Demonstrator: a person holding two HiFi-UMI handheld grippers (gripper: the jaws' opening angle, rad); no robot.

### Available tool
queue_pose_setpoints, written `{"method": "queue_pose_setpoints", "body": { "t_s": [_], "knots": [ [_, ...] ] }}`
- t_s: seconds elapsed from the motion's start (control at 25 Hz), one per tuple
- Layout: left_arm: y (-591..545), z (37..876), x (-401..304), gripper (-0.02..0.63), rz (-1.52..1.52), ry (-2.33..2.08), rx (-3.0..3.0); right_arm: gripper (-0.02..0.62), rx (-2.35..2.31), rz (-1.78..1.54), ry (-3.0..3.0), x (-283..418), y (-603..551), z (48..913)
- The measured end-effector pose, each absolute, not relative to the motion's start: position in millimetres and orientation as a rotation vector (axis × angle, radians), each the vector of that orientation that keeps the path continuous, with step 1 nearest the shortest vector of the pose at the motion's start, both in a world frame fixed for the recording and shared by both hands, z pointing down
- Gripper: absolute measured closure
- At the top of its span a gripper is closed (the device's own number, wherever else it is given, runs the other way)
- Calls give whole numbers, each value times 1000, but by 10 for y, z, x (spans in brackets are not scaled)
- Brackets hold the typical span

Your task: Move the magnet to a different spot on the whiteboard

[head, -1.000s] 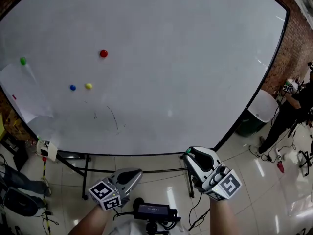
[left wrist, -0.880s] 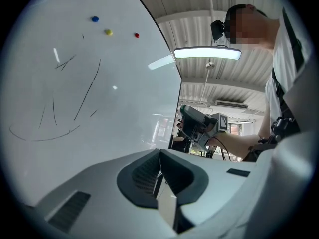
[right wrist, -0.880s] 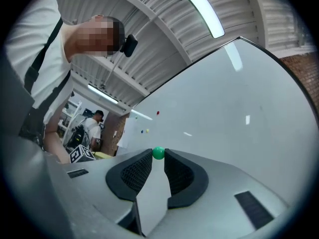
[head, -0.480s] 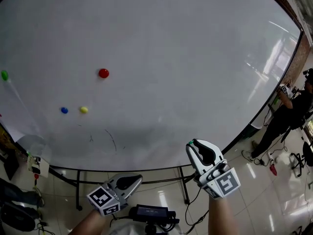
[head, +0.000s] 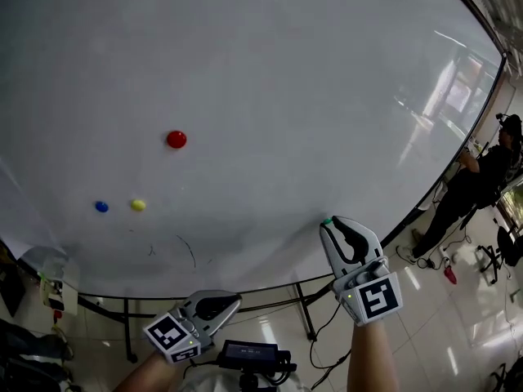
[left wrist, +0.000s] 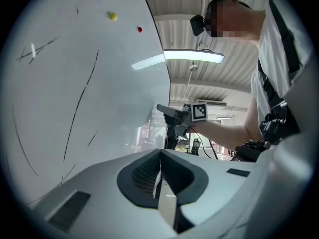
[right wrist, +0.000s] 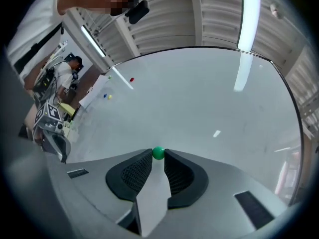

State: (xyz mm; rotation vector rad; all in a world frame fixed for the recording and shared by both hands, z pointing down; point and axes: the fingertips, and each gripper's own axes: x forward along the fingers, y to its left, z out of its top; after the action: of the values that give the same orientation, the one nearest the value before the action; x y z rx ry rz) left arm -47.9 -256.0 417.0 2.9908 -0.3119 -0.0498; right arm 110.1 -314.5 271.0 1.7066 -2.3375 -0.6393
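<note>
**A:** We start at the right tongs [head: 330, 222], out at five o'clock in our head view. Jaws clenched, and there's a catch in them!

**B:** We see it in the right gripper view: the green magnet [right wrist: 158, 153], pinched at the very tips with a dark pad on each side. The tongs aim at the whiteboard [head: 286, 72].

**A:** Is the magnet on the board?

**B:** We cannot tell. It sits over the board's lower part, near the bottom edge, but contact is not clear from any view.

**A:** Over to the left tongs [head: 235, 299], low at seven o'clock, below the board's bottom edge.

**B:** Jaws pressed together, nothing between them. Empty, and well apart from the right pair.

**A:** Moving outward across the board. At ten o'clock from the green magnet we have a red magnet [head: 176, 140], well apart from it.

**B:** And round at nine o'clock, two more side by side: a yellow magnet [head: 138, 206], and a blue magnet [head: 101, 207] on its nine o'clock side. They are near each other but not touching.

**A:** At five o'clock from the yellow one we see thin pen strokes [head: 189, 251] on the board.

**B:** Under the board are the dark stand legs [head: 306, 310] on glossy floor tiles [head: 458, 317].

**A:** And past the board's edge at three o'clock, a person [head: 478, 182] in dark clothes stands on those tiles.
</note>
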Motion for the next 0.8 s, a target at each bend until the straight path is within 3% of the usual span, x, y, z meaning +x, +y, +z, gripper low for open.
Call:
{"method": "queue_pose_setpoints", "body": {
  "t_s": [0.8],
  "knots": [
    [-2639,4214,-563,574,-34,-269,3001,485,1655,-658,-1880,1003,-3327,2836]
  ]
}}
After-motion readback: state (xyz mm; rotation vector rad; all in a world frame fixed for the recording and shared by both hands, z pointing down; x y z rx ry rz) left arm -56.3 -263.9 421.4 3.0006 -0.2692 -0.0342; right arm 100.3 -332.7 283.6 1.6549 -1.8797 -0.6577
